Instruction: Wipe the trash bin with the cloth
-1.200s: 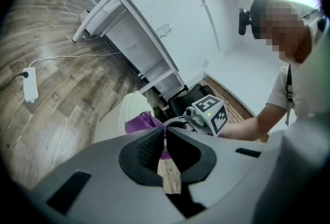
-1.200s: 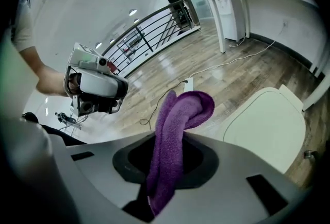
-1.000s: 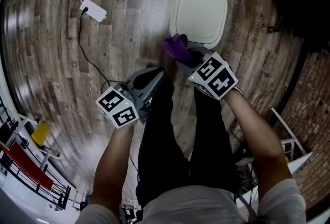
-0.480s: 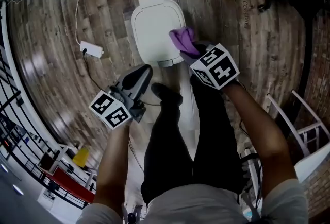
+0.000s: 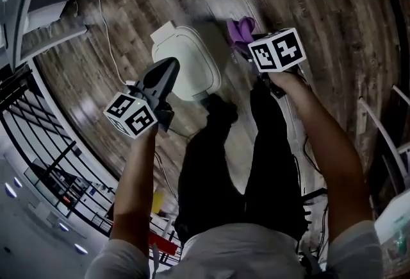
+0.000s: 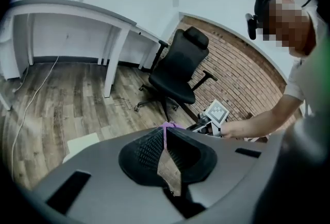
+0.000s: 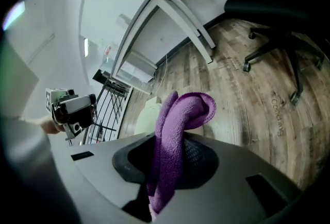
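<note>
Right tongs are clamped on the purple cloth. In the right gripper view the cloth fills the gap between the jaws and folds over past the tips, so the grip looks firm. Left tongs are closed to a thin sliver with nothing between them, and the left gripper view confirms they're empty. The white trash bin stands on the floor with its lid down, just ahead of the person's feet. The left tongs hang over its near-left side and the cloth is up in the air off its right edge, not touching it. Progress, my call: the cloth is in hand but not on the bin, so no wiping contact at this moment. I can't tell from the lid whether any of it has been wiped. I'd count the lid and sides as left to do, so next I'd bring the cloth down onto the lid. The floor is wood plank with a white cable running across it. It's an office room with a black swivel chair, a white desk along the wall, a brick wall behind the chair and a black railing at the left.
</note>
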Demonstrator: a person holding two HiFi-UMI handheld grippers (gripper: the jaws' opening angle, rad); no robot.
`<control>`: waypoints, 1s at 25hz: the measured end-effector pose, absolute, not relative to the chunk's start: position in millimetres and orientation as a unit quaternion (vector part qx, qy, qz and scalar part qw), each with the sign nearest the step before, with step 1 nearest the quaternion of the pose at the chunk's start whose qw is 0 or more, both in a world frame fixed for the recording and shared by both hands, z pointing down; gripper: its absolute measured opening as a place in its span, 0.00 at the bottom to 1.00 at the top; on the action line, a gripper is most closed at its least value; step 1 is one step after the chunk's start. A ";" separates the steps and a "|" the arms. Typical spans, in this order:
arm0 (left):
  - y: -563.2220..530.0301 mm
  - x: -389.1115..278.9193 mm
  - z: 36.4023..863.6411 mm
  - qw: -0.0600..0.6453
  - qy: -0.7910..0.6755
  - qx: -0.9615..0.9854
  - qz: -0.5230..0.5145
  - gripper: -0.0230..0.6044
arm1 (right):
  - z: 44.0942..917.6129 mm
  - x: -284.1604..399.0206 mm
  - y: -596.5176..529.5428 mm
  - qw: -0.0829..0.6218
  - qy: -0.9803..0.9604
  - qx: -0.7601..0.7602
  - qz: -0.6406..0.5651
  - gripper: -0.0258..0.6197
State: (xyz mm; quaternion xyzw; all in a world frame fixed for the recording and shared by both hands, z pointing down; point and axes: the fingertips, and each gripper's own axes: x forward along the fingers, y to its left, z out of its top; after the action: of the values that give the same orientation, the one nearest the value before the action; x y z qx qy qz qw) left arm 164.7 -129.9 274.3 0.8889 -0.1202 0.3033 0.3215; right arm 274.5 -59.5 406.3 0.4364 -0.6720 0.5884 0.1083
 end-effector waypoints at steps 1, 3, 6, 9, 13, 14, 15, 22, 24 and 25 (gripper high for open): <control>-135.5 174.4 271.6 0.314 -0.113 0.890 0.310 0.04 | 409.1 283.7 -60.7 0.093 -0.662 0.443 0.597 0.16; -145.6 189.9 268.2 0.298 -0.095 0.893 0.323 0.04 | 415.3 296.4 -63.9 0.061 -0.641 0.456 0.614 0.16; -162.3 206.0 269.6 0.278 -0.075 0.896 0.338 0.04 | 426.0 305.5 -71.1 0.022 -0.617 0.468 0.633 0.16; -180.3 219.2 276.1 0.264 -0.059 0.899 0.344 0.04 | 438.7 306.1 -78.3 -0.018 -0.589 0.470 0.658 0.16; -203.9 225.6 295.6 0.250 -0.022 0.902 0.352 0.04 | 454.9 296.9 -92.8 -0.060 -0.555 0.470 0.683 0.16; -211.6 224.4 302.2 0.248 -0.011 0.902 0.354 0.04 | 458.9 291.7 -97.7 -0.060 -0.554 0.469 0.686 0.16; -219.7 222.9 309.1 0.246 0.001 0.902 0.356 0.04 | 463.2 286.0 -102.6 -0.052 -0.555 0.468 0.686 0.16; -263.8 207.8 351.0 0.254 0.091 0.889 0.371 0.04 | 488.3 257.8 -146.7 -0.072 -0.497 0.467 0.728 0.16; -271.5 202.7 359.7 0.259 0.110 0.883 0.375 0.04 | 491.3 260.5 -169.5 -0.126 -0.462 0.475 0.738 0.16; -274.9 202.0 363.8 0.260 0.120 0.881 0.376 0.04 | 493.4 263.4 -181.4 -0.149 -0.447 0.480 0.740 0.16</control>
State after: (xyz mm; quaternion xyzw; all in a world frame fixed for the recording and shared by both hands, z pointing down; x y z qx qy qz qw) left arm 202.0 -274.9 363.8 0.8814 0.1196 0.3761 0.2595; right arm 263.4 -181.4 493.4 0.4804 -0.4468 0.7399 -0.1486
